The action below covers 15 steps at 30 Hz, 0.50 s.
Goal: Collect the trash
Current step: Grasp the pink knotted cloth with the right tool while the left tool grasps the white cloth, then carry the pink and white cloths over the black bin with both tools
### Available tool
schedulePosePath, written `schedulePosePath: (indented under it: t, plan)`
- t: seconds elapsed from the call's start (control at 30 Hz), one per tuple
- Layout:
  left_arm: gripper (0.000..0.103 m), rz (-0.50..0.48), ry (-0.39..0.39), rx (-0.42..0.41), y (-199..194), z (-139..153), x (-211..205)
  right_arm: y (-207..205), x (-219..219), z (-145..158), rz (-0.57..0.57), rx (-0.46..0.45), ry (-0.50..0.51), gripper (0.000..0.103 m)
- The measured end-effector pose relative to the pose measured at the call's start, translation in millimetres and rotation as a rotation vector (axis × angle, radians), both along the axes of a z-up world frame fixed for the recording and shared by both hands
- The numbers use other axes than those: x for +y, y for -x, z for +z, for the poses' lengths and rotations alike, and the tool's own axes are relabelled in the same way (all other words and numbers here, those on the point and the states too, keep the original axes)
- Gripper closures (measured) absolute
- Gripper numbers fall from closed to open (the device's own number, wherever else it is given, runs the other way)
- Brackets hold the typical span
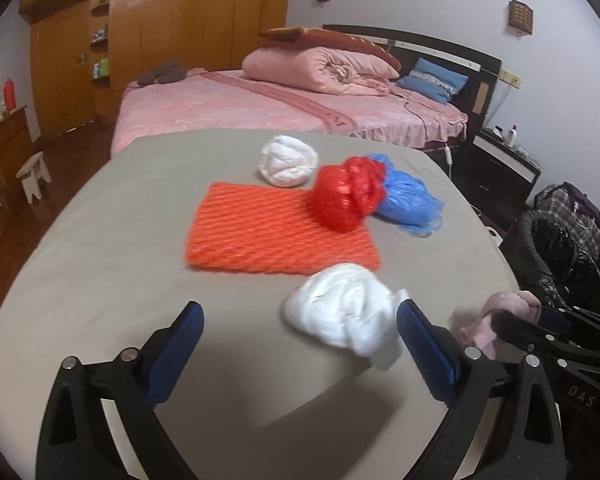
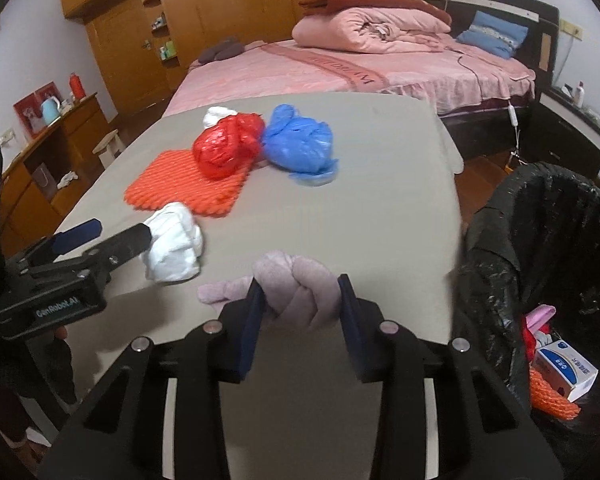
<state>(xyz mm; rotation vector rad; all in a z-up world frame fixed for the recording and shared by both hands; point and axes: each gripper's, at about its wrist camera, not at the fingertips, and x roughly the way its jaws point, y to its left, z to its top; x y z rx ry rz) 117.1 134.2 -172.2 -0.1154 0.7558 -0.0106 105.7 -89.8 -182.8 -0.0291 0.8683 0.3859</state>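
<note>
My right gripper [image 2: 302,292] is shut on a knotted pink cloth [image 2: 300,284] just above the grey table near its right edge; the cloth also shows in the left wrist view [image 1: 500,316]. My left gripper [image 1: 300,320] is open, its right finger beside a crumpled white wad [image 1: 344,312], which shows in the right wrist view [image 2: 174,242] too. Further out lie an orange foam net [image 1: 276,232], a red plastic bag [image 1: 348,192], a blue plastic bag [image 1: 408,196] and a second white wad [image 1: 288,162].
A bin lined with a black bag [image 2: 540,248] stands right of the table and holds a white box [image 2: 566,368] and other trash. A pink bed [image 1: 260,104] lies behind the grey table [image 1: 100,240]. Wooden wardrobes line the far wall.
</note>
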Motion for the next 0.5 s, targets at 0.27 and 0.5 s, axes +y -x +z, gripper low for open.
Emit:
schedulePosePath:
  t: [0.27,0.5]
  plan:
    - [0.017,-0.062,0.034,0.076,-20,-15,-24,-4,-9,3,-0.017,-0.005,0.007,0.068]
    - [0.053,-0.053,0.043,0.104,-22,-19,-25,-6,-17,3,-0.036,0.007,0.001,0.067]
